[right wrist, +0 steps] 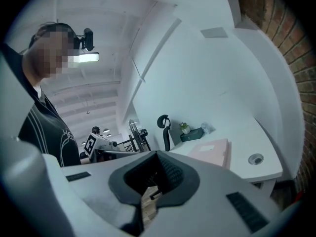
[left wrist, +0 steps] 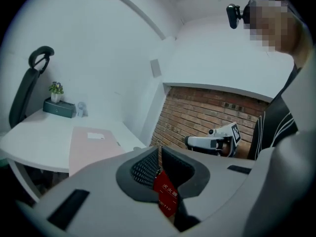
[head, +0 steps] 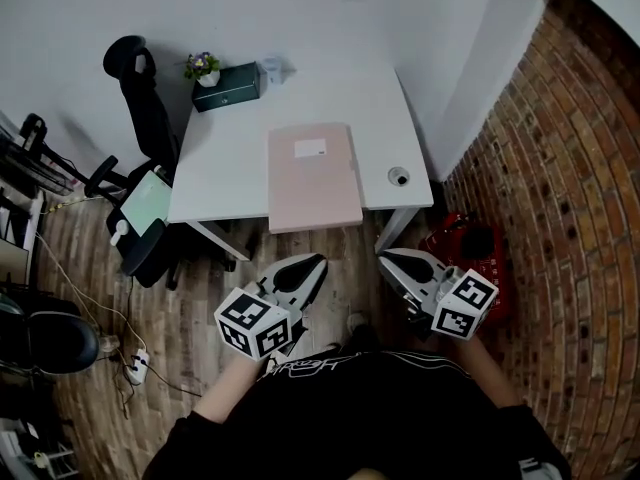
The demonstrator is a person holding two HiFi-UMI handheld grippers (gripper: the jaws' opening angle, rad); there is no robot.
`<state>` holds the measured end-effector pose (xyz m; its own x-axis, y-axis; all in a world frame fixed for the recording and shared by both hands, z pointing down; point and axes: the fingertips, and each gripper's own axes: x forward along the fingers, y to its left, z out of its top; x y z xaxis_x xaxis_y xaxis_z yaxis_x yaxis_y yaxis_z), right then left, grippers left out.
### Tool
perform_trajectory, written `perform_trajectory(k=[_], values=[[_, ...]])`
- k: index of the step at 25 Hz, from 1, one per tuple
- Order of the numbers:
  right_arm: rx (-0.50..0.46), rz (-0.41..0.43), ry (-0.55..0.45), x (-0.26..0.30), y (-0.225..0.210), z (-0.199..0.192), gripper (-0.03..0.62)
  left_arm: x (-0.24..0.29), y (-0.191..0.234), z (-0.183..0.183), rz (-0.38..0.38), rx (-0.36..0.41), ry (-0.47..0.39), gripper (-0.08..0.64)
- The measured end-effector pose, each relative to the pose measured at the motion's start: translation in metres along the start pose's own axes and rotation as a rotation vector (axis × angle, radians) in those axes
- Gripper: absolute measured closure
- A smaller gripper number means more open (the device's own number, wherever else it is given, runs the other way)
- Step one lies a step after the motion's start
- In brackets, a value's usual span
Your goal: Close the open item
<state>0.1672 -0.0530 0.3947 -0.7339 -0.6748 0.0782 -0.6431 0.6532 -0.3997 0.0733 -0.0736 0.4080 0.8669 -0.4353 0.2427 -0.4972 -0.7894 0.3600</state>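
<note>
Pink flat rectangular case (head: 314, 176) lies on the white tabletop (head: 225, 168) in the head view, overhanging its near edge, well ahead of my left hand-held gripper (head: 310, 265) and right hand-held gripper (head: 393, 259). Left gripper view: jaws together, empty. Right gripper view: likewise. The case looks light and stiff; I'd press its near lid edge.

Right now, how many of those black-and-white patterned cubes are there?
2. One cube sits on the left gripper, another cube on the right gripper, both below the desk. None seems hidden.
</note>
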Motion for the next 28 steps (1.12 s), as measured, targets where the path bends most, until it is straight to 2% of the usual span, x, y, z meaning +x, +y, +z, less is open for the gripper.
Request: perform_trajectory(k=[5,15,28], values=[[-0.075,-0.003,-0.009,0.001,0.027,-0.001,0.591,-0.026,-0.008,0.005,-0.001,0.033,-0.034,0.515],[-0.12,-0.006,-0.026,0.004,0.067,-0.003,0.591,-0.062,-0.017,0.005,0.024,0.104,-0.036,0.515],[-0.151,-0.018,-0.041,0.011,0.082,-0.002,0.591,-0.086,-0.015,0.013,0.052,0.163,-0.033,0.515]])
